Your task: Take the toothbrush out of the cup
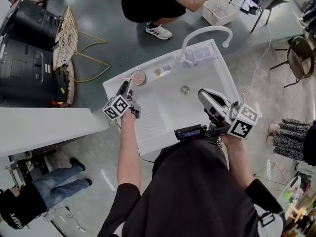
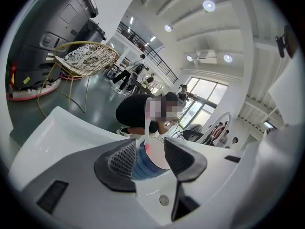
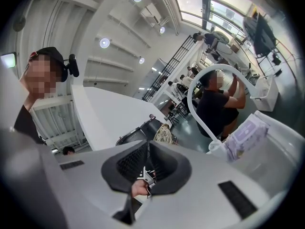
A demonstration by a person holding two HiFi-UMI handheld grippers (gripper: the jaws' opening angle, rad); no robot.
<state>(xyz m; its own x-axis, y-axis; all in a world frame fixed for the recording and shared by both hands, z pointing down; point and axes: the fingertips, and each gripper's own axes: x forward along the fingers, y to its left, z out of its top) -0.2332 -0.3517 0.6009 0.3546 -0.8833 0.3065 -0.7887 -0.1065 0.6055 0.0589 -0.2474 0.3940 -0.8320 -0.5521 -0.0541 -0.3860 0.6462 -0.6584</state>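
Flanking one cup point(image 2: 143, 168) with one toothbrush point(image 2: 146, 134), left gripper point(image 2: 150, 151) fingers apart; right gripper point(image 3: 147, 159) fingers together.

No clear words can be read anywhere. The white cube with black square markers point(image 1: 117, 107) on the left gripper point(image 1: 123, 89) and its twin cube point(image 1: 243, 123) on the right gripper point(image 1: 204, 94) show only coded black-and-white patterns, no letters. A black garment point(image 1: 15, 215) in the head view's lower left corner carries white lettering, perhaps starting with an A, too small to spell. The pale purple packet point(image 3: 250, 135) bears blurred print.
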